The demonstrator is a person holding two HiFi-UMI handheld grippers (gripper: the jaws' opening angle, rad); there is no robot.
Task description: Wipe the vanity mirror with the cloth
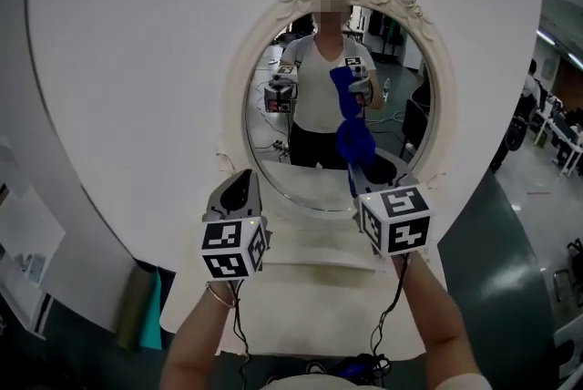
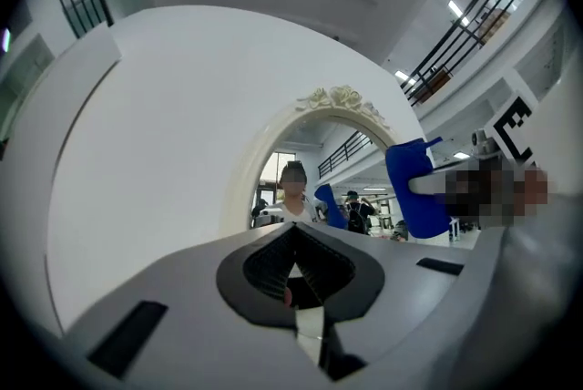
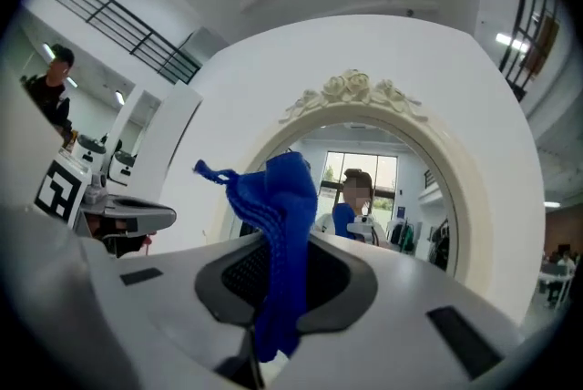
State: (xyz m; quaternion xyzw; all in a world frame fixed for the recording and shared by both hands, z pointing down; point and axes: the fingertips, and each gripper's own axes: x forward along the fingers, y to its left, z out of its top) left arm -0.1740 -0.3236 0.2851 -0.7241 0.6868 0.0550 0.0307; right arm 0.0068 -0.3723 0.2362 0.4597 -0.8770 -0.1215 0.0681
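Observation:
An oval vanity mirror [image 1: 305, 142] in a cream frame topped with carved roses hangs on a white round panel. My right gripper [image 1: 363, 171] is shut on a blue cloth [image 1: 355, 144], which stands up in front of the lower right of the glass; I cannot tell if it touches. The right gripper view shows the cloth [image 3: 282, 224] pinched in the jaws before the mirror [image 3: 392, 188]. My left gripper [image 1: 239, 186] is shut and holds nothing, low at the frame's left. The left gripper view shows the mirror [image 2: 301, 169] and the cloth [image 2: 414, 188].
A white shelf [image 1: 301, 288] juts out under the mirror, below both grippers. A teal object [image 1: 150, 311] leans at the lower left. Grey floor [image 1: 492, 270] and distant desks lie to the right. The glass reflects the person and both grippers.

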